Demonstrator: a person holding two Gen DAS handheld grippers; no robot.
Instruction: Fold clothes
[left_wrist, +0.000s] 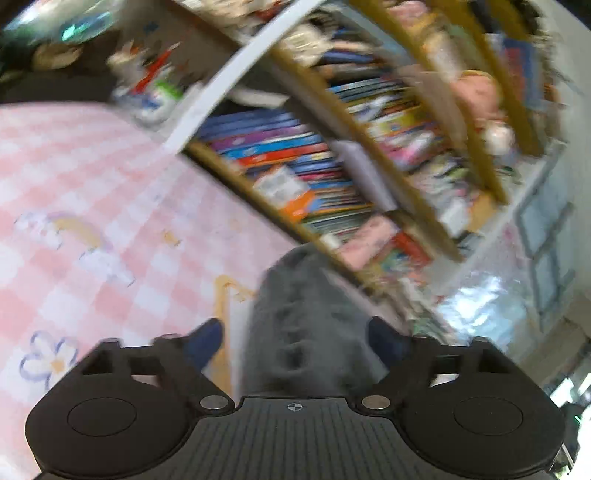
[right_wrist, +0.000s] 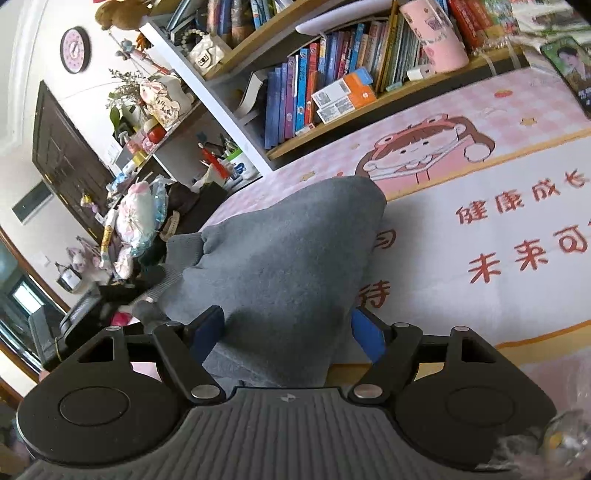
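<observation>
A grey knitted garment (right_wrist: 288, 258) lies bunched on the pink checked table cover (right_wrist: 480, 177), with a ribbed cuff (right_wrist: 184, 251) sticking out to its left. My right gripper (right_wrist: 288, 332) stands wide over its near end. The cloth fills the gap between the blue pads (right_wrist: 208, 332), and I see no pinch in it. In the blurred left wrist view a narrow fold of the same grey garment (left_wrist: 306, 325) runs up between the fingers of my left gripper (left_wrist: 297, 341). Those jaws are open, with a clear gap beside the left pad (left_wrist: 207, 339).
A wooden bookshelf (right_wrist: 332, 74) full of books runs along the far edge of the table. A white pen cup (right_wrist: 240, 166), soft toys (right_wrist: 136, 218) and dark clutter crowd the left end. A crinkled plastic wrapper (right_wrist: 561, 439) lies at the near right.
</observation>
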